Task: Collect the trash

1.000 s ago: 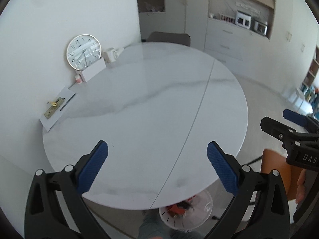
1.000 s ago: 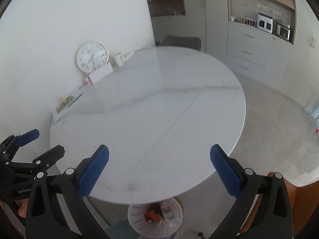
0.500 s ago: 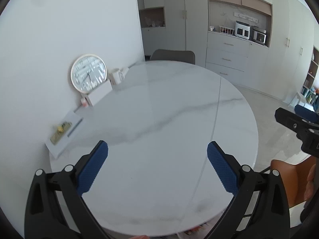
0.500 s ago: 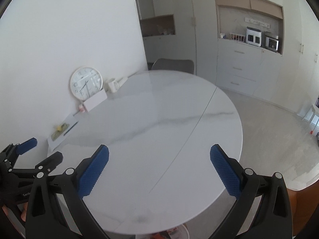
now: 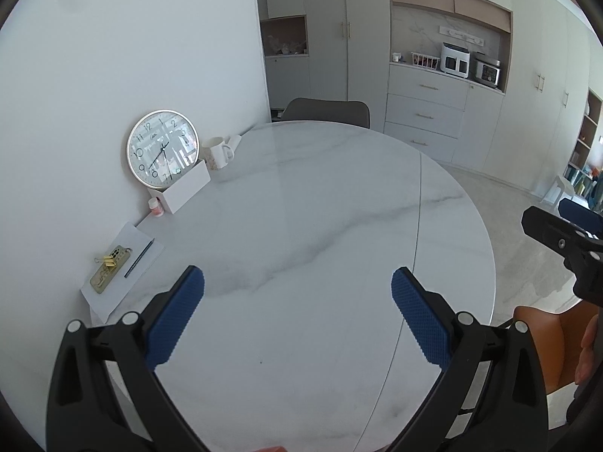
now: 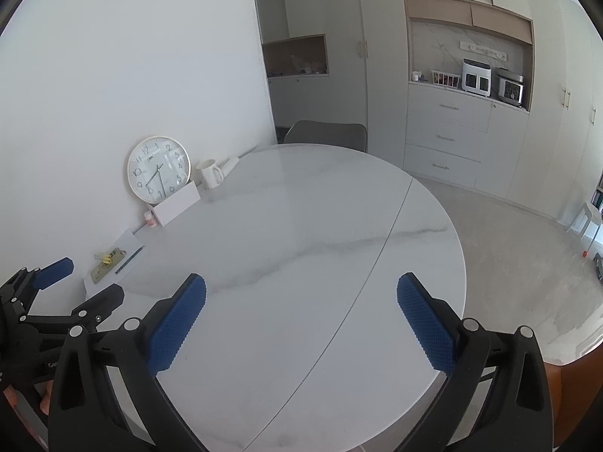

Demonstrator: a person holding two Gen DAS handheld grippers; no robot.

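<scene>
Round marble table (image 5: 301, 248) fills both views, with no trash visible on it; only a clock (image 5: 162, 149), mug (image 5: 215, 152) and paper sheet (image 5: 124, 263) line its wall-side edge. Left gripper (image 5: 297, 314) and right gripper (image 6: 301, 320) hover spread and empty. Any trash probably handles light, crushable; pinch it mid-body.

The left tool (image 5: 297, 316) is a matte black frame of two angled arms with triangular cut-outs, each ending in a blue pad (image 5: 175, 320) with a fine knobbed texture. Silver round screw heads sit at the arm joints. The right tool (image 6: 301, 324) is built the same: black arms, blue textured pads (image 6: 426, 326), silver screws. Bare skin of a hand (image 5: 588, 354) shows at the frame's right edge.
</scene>
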